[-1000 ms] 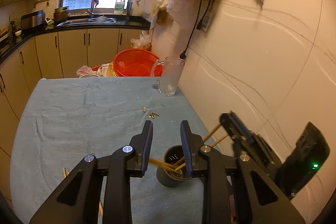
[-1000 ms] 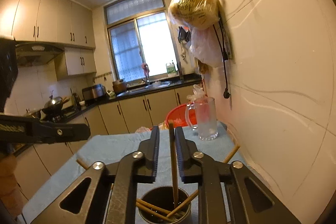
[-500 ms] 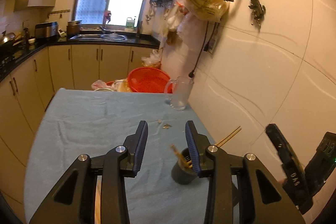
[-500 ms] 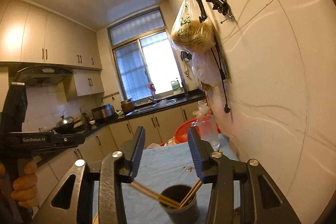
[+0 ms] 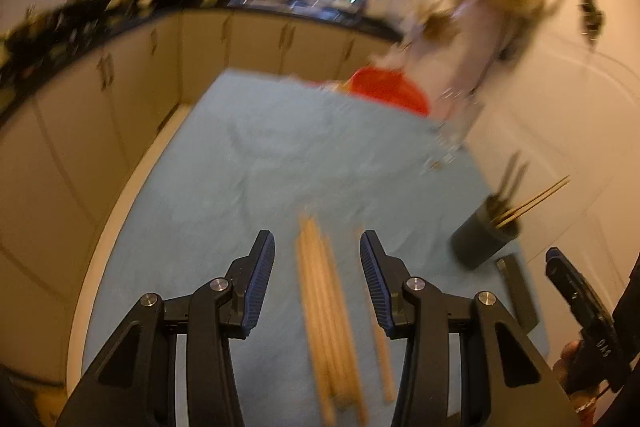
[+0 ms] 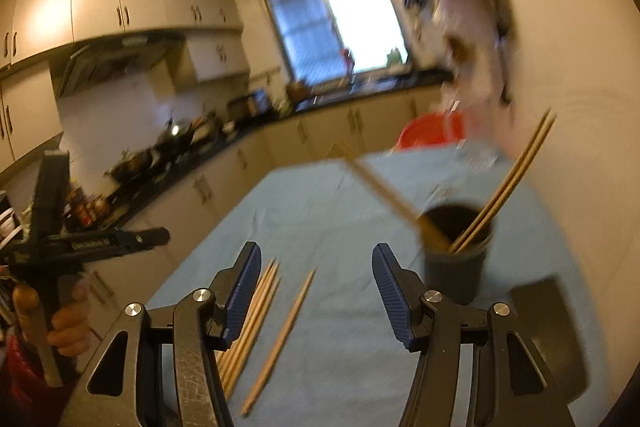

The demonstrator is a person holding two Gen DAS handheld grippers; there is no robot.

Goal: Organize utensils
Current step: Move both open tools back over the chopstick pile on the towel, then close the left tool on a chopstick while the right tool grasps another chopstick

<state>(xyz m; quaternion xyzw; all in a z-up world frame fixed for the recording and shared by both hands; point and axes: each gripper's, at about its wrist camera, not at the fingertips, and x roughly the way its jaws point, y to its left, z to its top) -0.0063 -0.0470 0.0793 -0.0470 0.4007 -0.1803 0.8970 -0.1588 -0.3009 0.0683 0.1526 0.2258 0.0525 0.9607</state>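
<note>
Left gripper (image 5: 317,279): fingers (image 5: 258,283) apart and opening, nothing pressed between the pads. A bundle of loose chopsticks (image 5: 324,323) lies flat on the blue-clothed table (image 5: 224,211), in the gap below the fingers; one more stick (image 5: 380,351) lies just inside the right finger. Picture blurred, so the stick count cannot be told.

Ahead and right of these fingers: dark cup (image 5: 482,241), tilted in this view, chopsticks poking out of it toward the wall. Beyond it, at the far table edge, a red basin (image 5: 386,93).

Right gripper (image 6: 316,291): fingers (image 6: 240,287) apart and opening, empty. The bundle sits by the left finger; a single chopstick (image 6: 286,327) lies on the cloth between the fingers, untouched. The dark cup stands just right of the right finger, several chopsticks in it (image 6: 508,183) leaning out both ways. A dark flat block (image 6: 548,327) lies beside the cup, nearer the camera.
</note>
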